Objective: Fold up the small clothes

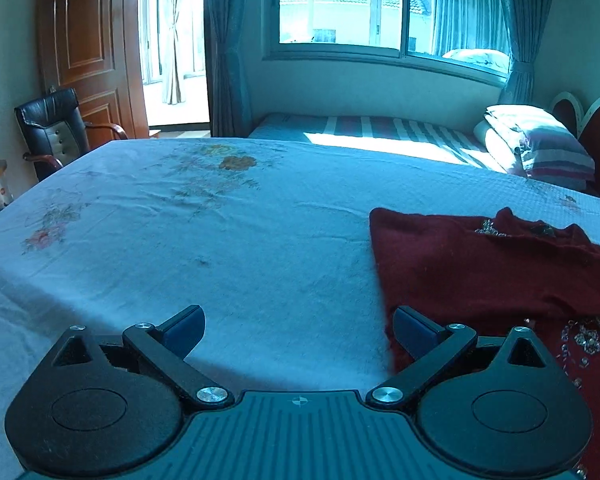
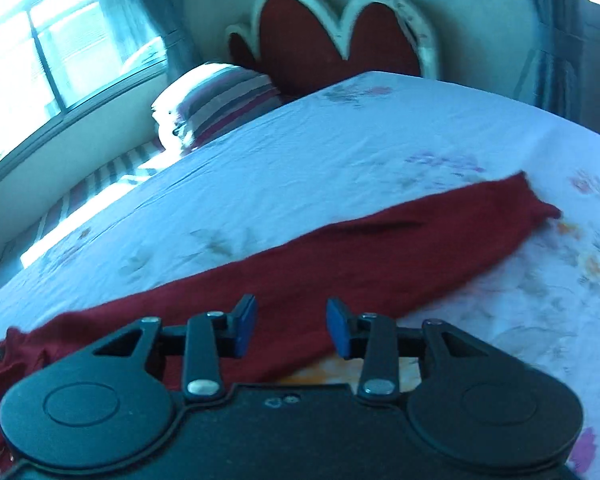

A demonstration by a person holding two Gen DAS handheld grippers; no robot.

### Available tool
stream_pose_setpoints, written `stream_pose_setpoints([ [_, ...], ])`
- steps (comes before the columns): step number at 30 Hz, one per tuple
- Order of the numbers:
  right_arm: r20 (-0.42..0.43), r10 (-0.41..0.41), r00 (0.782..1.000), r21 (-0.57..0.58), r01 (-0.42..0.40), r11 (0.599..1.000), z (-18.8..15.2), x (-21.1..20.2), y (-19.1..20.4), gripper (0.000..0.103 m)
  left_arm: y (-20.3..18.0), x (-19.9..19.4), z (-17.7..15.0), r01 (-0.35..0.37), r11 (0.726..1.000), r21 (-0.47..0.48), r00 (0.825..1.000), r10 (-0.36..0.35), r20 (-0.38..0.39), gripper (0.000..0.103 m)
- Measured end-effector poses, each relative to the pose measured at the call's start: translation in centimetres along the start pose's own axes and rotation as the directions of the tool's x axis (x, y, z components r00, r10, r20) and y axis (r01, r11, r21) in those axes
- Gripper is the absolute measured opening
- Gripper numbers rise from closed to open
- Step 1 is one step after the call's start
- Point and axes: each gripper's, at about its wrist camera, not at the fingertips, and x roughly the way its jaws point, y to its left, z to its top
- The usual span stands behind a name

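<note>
Left gripper: your left gripper sits at the bottom centre of the left wrist view with its jaws spread wide and nothing between them; the pads hang over bare sheet, the right-hand pad just at the edge of the garment.
Right gripper: your right gripper sits at the bottom centre of the right wrist view, jaws partly apart, holding nothing; red cloth shows behind the gap, but the pads do not press on it.
Garment: the dark red knitted sweater with beaded trim lies at the lower right of the left wrist view, on the white floral bedsheet.
Sleeve: one long red sleeve runs out from lower left to the right edge in the right wrist view, lying flat and unfolded.
Done so far: you appear to have the sweater laid out on the bed, its left edge straight; I judge that as spreading finished or nearly so. Whether that side is already folded in, I cannot tell.
Left to do: the stretched sleeve still needs folding over the body, then the body needs folding down; most of the task is ahead of you.
Surroundings: a striped pillow and a red heart-shaped headboard lie beyond, toward the top of the frame.
Writing: none readable on the sweater, the sheet or either gripper.
</note>
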Motion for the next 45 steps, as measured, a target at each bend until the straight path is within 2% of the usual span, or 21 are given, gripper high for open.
stream_pose_setpoints([
  [4,0.001,-0.035,0.999,0.221,0.034,0.975,2.4,0.8,-10.3,0.038,2.5,-0.6,-2.0,-0.089,0.994,-0.061,0.994,0.085,-0.064,0.100],
  [6,-0.009,-0.008,1.000,0.315,0.010,0.949,3.0,1.7,-13.6,0.037,3.5,-0.6,-2.5,-0.133,0.985,-0.106,0.988,0.124,-0.091,0.100],
  [7,-0.011,0.020,1.000,0.365,-0.014,0.931,3.0,2.2,-15.1,0.030,4.0,-0.5,-2.5,-0.142,0.980,-0.138,0.986,0.127,-0.110,0.100],
  [9,0.006,0.061,0.998,0.410,-0.058,0.910,3.1,3.0,-16.7,0.028,4.9,-0.4,-2.6,-0.155,0.962,-0.225,0.984,0.129,-0.125,0.100],
  [11,0.023,0.090,0.996,0.420,-0.092,0.903,3.3,3.7,-17.2,0.028,5.4,-0.6,-2.5,-0.160,0.942,-0.296,0.984,0.126,-0.129,0.100],
  [13,0.034,0.115,0.993,0.428,-0.119,0.896,3.5,4.4,-17.6,0.027,5.5,-0.7,-2.6,-0.182,0.929,-0.323,0.981,0.146,-0.131,0.100],
  [18,0.052,0.193,0.980,0.467,-0.195,0.863,4.3,6.3,-18.5,0.025,5.2,-1.0,-2.5,-0.209,0.931,-0.300,0.974,0.172,-0.145,0.100],
  [19,0.052,0.210,0.976,0.474,-0.210,0.855,4.8,7.1,-18.6,0.021,5.3,-1.1,-2.6,-0.212,0.930,-0.300,0.974,0.175,-0.147,0.100],
  [24,0.021,0.159,0.987,0.411,-0.153,0.899,5.8,6.8,-17.4,0.008,6.2,-1.6,-2.8,-0.244,0.926,-0.288,0.964,0.200,-0.173,0.100],
  [26,0.004,0.136,0.991,0.354,-0.128,0.926,6.0,6.3,-16.4,0.008,6.8,-1.5,-3.0,-0.264,0.927,-0.268,0.958,0.218,-0.188,0.100],
  [29,0.027,0.137,0.990,0.281,-0.139,0.950,6.5,4.5,-14.5,0.008,7.9,-1.7,-3.3,-0.272,0.933,-0.237,0.955,0.232,-0.183,0.100],
  [31,0.042,0.165,0.985,0.220,-0.170,0.961,6.8,3.2,-12.0,0.008,8.9,-1.7,-3.6,-0.283,0.935,-0.216,0.952,0.247,-0.179,0.100],
  [35,0.048,0.201,0.978,0.069,-0.204,0.976,7.0,0.8,-4.3,0.008,11.8,-1.8,-4.4,-0.286,0.937,-0.201,0.950,0.249,-0.188,0.100],
  [39,0.028,0.283,0.959,-0.049,-0.281,0.958,5.6,-0.9,4.1,0.008,15.1,-2.6,-4.9,-0.294,0.937,-0.189,0.948,0.262,-0.179,0.100],
  [43,-0.030,0.370,0.929,-0.145,-0.370,0.918,2.5,-1.8,12.8,0.008,19.9,-3.5,-5.4,-0.331,0.915,-0.231,0.938,0.293,-0.187,0.100],
  [45,-0.072,0.410,0.909,-0.189,-0.416,0.889,0.4,-2.3,17.3,0.008,22.2,-3.9,-5.9,-0.362,0.900,-0.244,0.927,0.320,-0.195,0.100],
])
